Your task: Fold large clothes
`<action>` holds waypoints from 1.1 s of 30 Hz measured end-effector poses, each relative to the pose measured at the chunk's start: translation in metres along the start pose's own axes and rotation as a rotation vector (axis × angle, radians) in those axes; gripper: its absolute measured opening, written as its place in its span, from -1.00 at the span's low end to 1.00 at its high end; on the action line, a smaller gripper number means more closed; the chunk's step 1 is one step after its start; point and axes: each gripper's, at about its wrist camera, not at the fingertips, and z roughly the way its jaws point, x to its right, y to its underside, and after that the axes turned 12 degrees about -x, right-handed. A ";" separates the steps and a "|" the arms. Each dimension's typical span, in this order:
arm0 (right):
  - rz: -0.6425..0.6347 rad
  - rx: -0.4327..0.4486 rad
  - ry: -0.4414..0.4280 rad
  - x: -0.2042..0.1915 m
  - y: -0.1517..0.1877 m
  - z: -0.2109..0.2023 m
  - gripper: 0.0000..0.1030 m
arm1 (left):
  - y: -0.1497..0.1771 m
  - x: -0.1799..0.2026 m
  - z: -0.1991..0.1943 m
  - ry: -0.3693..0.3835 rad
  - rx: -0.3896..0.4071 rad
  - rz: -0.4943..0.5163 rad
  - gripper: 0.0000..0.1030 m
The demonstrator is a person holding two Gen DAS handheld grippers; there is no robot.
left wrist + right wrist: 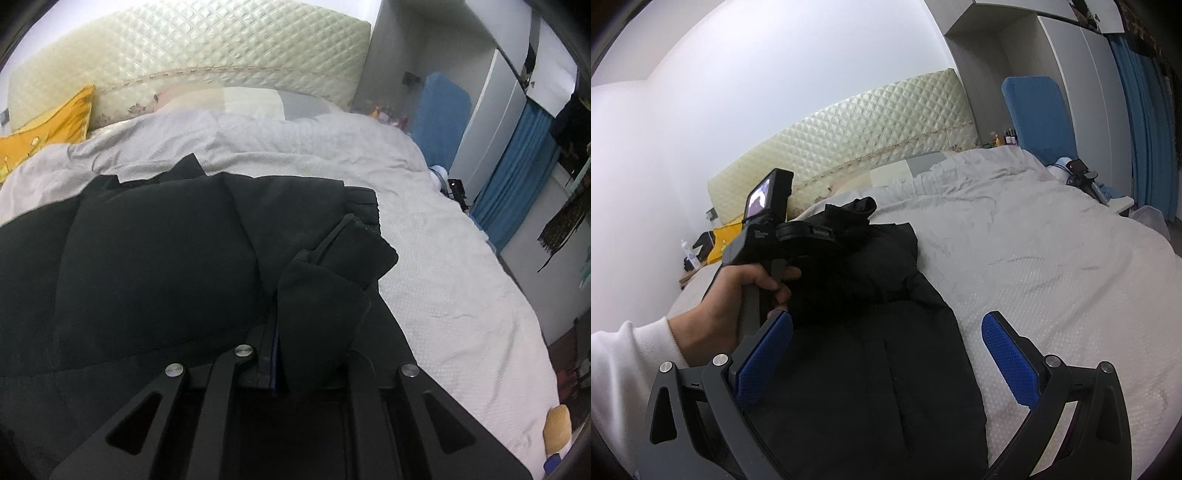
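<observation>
A wide bed [1052,266] fills most of the room, spread with a pale, rumpled cover. At its head stands a cream quilted headboard [207,48] against a plain white wall [720,92], which is evenly lit. A yellow pillow [55,122] lies at the head corner of the bed on the wall side. Past the opposite head corner stands a blue padded panel [1038,114], with a few small bottles [1004,140] beside it. Along that far side run tall white cupboards [491,122] and a blue curtain [517,177].
</observation>
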 end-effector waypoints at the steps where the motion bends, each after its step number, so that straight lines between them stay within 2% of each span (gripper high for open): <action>1: -0.003 0.002 0.002 0.000 0.000 0.000 1.00 | 0.000 0.001 -0.004 -0.009 0.003 0.007 -0.76; 2: -0.007 0.003 0.007 -0.001 0.001 0.000 1.00 | 0.001 0.003 -0.009 -0.019 0.006 0.015 -0.71; 3: -0.009 0.004 0.009 -0.001 0.001 0.000 1.00 | 0.002 0.005 -0.014 -0.020 0.007 0.022 -0.57; 4: -0.012 0.007 0.011 -0.001 0.002 -0.002 1.00 | 0.003 0.006 -0.018 -0.019 0.008 0.026 -0.28; 5: -0.014 0.009 0.013 -0.001 0.001 -0.002 1.00 | 0.005 0.008 -0.024 -0.023 0.011 0.035 -0.09; 6: -0.015 0.011 0.013 -0.001 0.001 -0.002 1.00 | 0.006 0.009 -0.031 -0.028 0.015 0.049 0.22; 7: -0.016 0.016 0.014 -0.001 0.002 -0.003 1.00 | 0.007 0.011 -0.038 -0.018 0.018 0.059 0.41; 9: -0.020 0.022 0.015 -0.002 0.002 -0.004 1.00 | 0.008 0.010 -0.057 -0.007 0.036 0.061 0.58; 17: -0.074 0.050 -0.013 -0.022 -0.004 -0.014 1.00 | 0.028 -0.013 -0.159 -0.005 0.194 0.034 0.63; 21: -0.108 0.044 -0.082 -0.043 -0.014 -0.022 1.00 | 0.046 -0.035 -0.212 -0.039 0.276 0.047 0.64; 23: -0.153 0.069 -0.084 -0.058 -0.022 -0.031 1.00 | 0.053 -0.047 -0.232 -0.062 0.305 0.038 0.64; 29: -0.193 0.103 -0.109 -0.082 -0.064 -0.030 1.00 | 0.067 -0.103 -0.273 -0.128 0.326 -0.030 0.64; 33: -0.254 0.101 -0.070 -0.097 -0.097 -0.006 1.00 | 0.071 -0.139 -0.276 -0.159 0.326 -0.058 0.64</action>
